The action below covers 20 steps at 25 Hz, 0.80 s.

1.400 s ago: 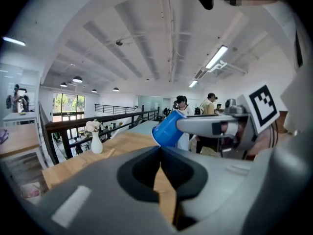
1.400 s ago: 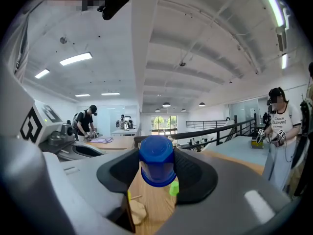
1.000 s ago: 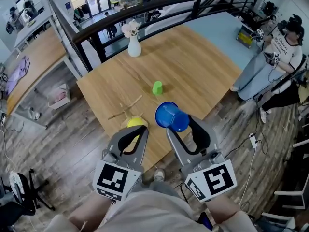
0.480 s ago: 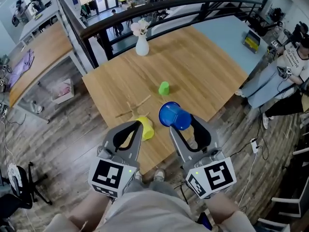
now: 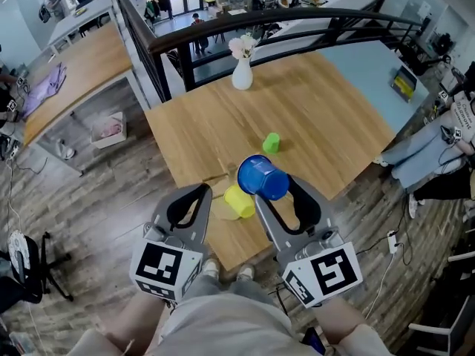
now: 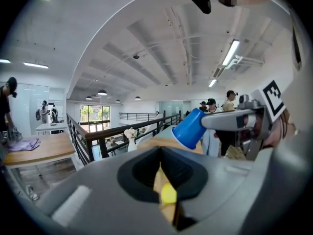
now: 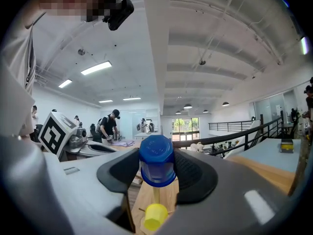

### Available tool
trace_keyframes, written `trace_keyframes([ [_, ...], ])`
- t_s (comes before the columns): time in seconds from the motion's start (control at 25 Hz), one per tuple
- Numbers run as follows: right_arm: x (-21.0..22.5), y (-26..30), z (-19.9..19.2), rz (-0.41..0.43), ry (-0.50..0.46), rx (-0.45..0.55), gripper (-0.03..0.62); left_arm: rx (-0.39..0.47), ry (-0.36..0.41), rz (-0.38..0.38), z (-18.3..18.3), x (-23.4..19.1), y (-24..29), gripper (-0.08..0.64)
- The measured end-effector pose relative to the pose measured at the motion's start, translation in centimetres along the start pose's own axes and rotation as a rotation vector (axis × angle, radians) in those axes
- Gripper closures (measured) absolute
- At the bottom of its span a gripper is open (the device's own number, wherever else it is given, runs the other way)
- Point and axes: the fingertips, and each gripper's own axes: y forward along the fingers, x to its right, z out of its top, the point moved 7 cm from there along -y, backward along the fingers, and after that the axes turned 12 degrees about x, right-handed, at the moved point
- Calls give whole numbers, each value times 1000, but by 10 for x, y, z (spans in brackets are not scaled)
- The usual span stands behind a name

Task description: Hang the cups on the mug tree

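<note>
Blue plastic cup [image 5: 263, 176] off surface, pinched sideways in right hand-held gripper [image 5: 274, 190]. Hangs above near edge of wooden surface [image 5: 334, 117], just beside wooden mug tree [image 5: 217, 178]; not yet hung. Yellow plastic cup [image 5: 239, 201] at tree by near edge; seems hung on peg, though steep view leaves doubt. Small green cup [image 5: 272, 142] stands toward surface middle, untouched. Left hand-held gripper [image 5: 202, 193] pressed together, empty. Judged: one cup of three done, blue in hand, green left.

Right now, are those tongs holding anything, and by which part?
The right tongs pinch the blue cup by its side walls, one jaw on each side. The left tongs hold nothing.
</note>
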Motion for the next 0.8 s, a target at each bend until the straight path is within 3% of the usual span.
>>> trace_keyframes([
  [0.32,-37,43,-12,112,-12,-39,368,-19,-29,73,-12,-39,-18,557],
  [0.8,-71,76,-53,167,-137,-159,368,-44,-81,104,-33,-68,-31,557],
])
